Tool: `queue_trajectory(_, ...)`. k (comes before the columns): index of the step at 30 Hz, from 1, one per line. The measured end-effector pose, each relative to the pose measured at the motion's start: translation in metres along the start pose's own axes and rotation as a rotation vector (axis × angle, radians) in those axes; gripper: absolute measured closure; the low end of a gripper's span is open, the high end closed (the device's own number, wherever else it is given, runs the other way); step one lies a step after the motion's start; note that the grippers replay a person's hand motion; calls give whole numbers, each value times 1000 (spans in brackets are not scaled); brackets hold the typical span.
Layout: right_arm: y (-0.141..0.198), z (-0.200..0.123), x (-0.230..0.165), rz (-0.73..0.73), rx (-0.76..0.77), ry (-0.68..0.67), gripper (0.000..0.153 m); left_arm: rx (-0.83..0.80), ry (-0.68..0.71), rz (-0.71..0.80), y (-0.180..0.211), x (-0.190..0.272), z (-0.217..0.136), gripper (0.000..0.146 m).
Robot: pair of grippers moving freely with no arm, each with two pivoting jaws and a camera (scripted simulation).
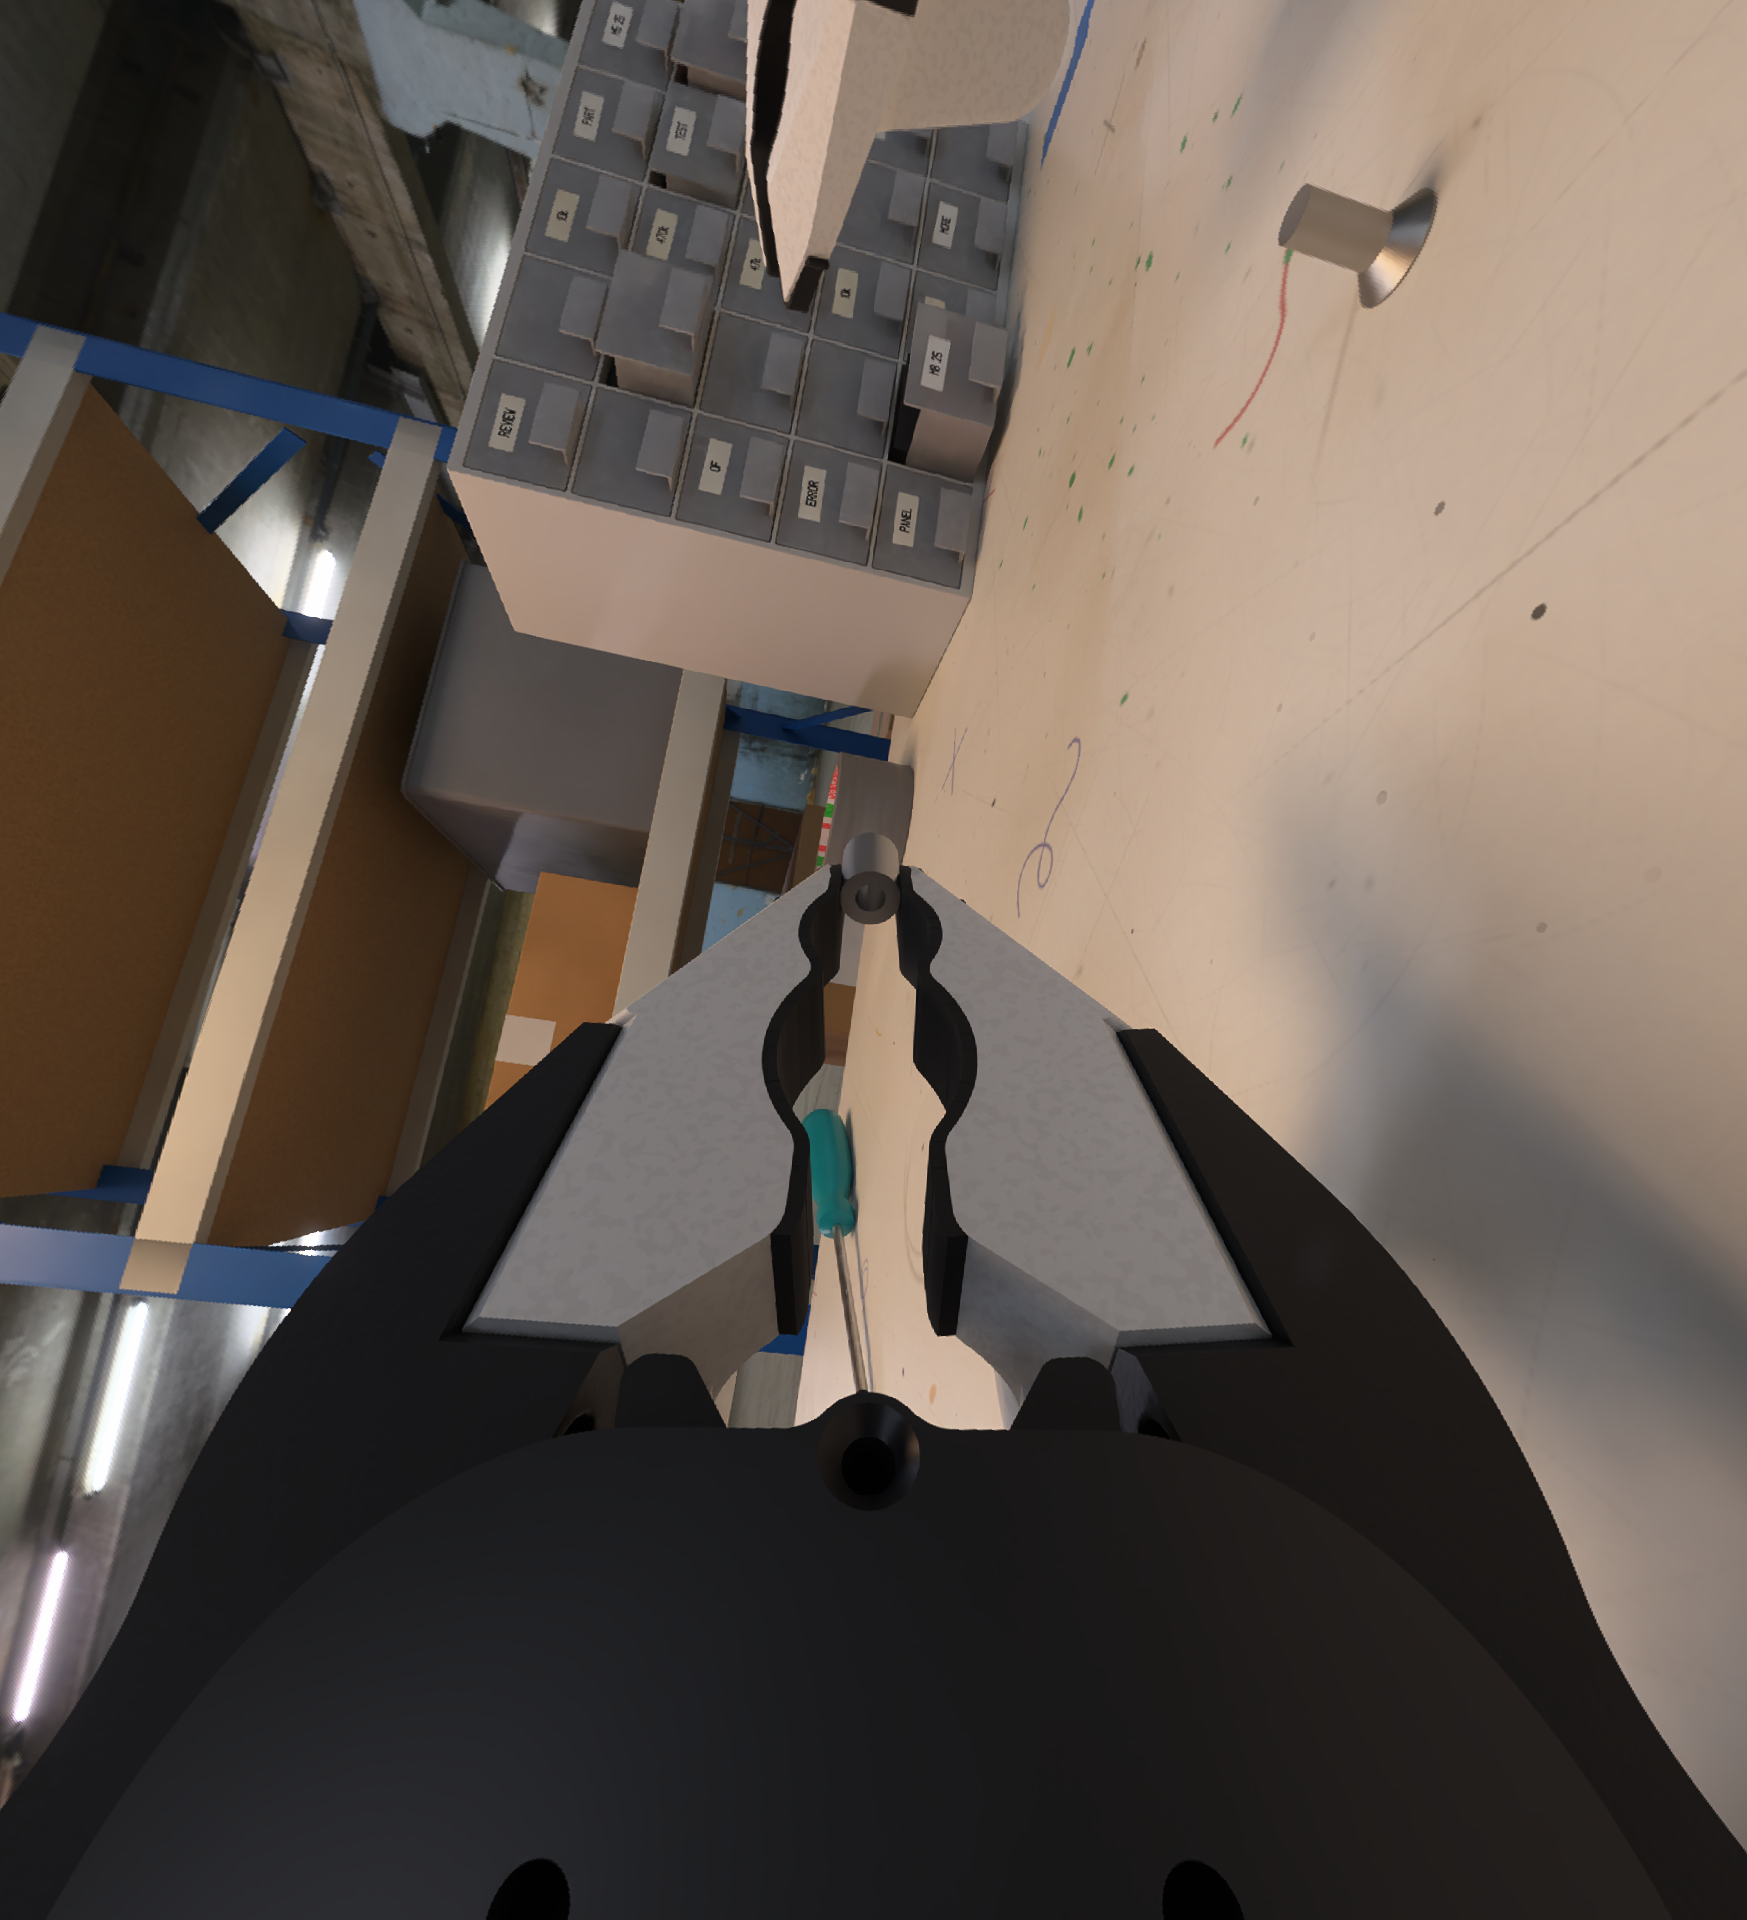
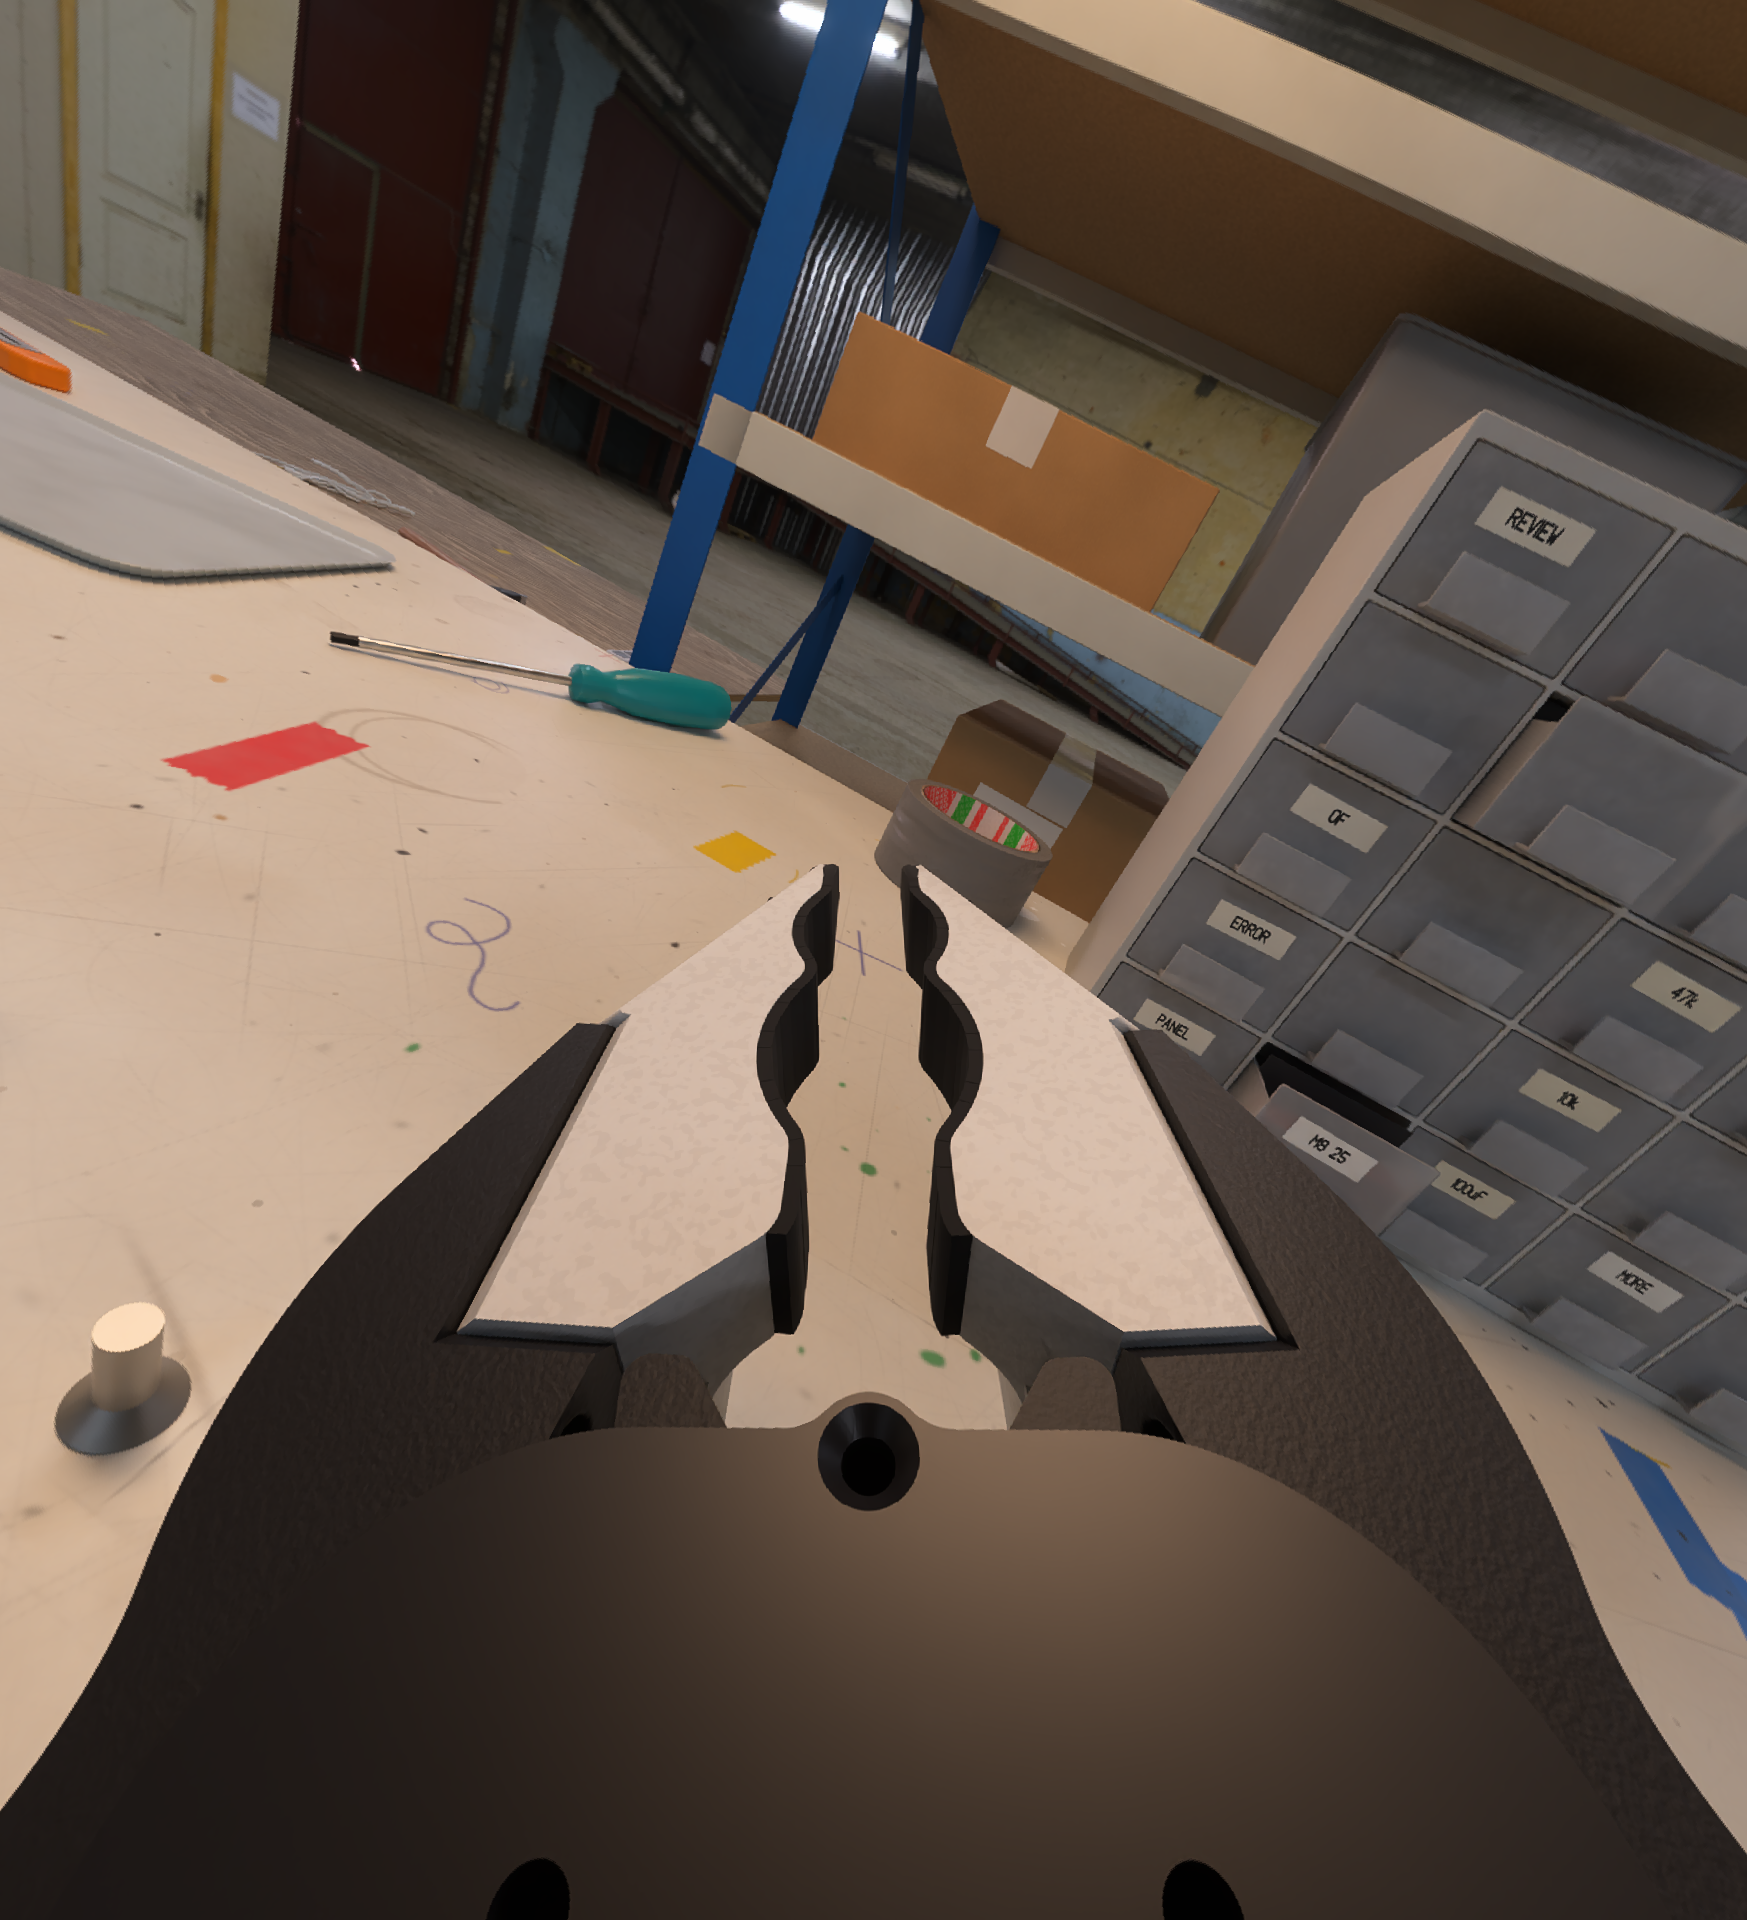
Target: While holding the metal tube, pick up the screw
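My left gripper (image 1: 867,883) is shut on a small grey metal tube (image 1: 871,860), pinched at the fingertips with its bore facing the camera, held above the bench. The screw (image 1: 1357,244), silver with a flat wide head, stands head-down on the beige bench far ahead to the right. In the right wrist view the screw (image 2: 126,1371) stands at the lower left, left of my right gripper (image 2: 867,883). That gripper is empty with a narrow gap between its jaws, above the bench. It also shows at the top of the left wrist view (image 1: 848,135).
A grey drawer cabinet (image 2: 1534,935) stands on the bench at the right. A tape roll (image 2: 968,847) sits ahead of the right fingertips. A teal-handled screwdriver (image 2: 640,694) lies near the bench's far edge. A grey mat (image 2: 121,488) lies at the far left.
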State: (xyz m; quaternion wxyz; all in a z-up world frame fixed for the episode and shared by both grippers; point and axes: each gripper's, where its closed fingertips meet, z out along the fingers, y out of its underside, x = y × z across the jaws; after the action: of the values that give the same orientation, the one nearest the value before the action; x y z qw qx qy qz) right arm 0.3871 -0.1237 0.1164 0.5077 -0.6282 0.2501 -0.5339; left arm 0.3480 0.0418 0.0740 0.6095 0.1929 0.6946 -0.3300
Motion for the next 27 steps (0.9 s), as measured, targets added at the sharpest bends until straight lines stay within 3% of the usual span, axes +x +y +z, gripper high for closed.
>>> queue_trajectory(17,-7,0,-10,-83,23,7,141,39,9,-83,-2,0,1,137)
queue_trajectory(27,-5,0,-11,-88,15,7,142,36,4,-29,-5,-2,-5,137)
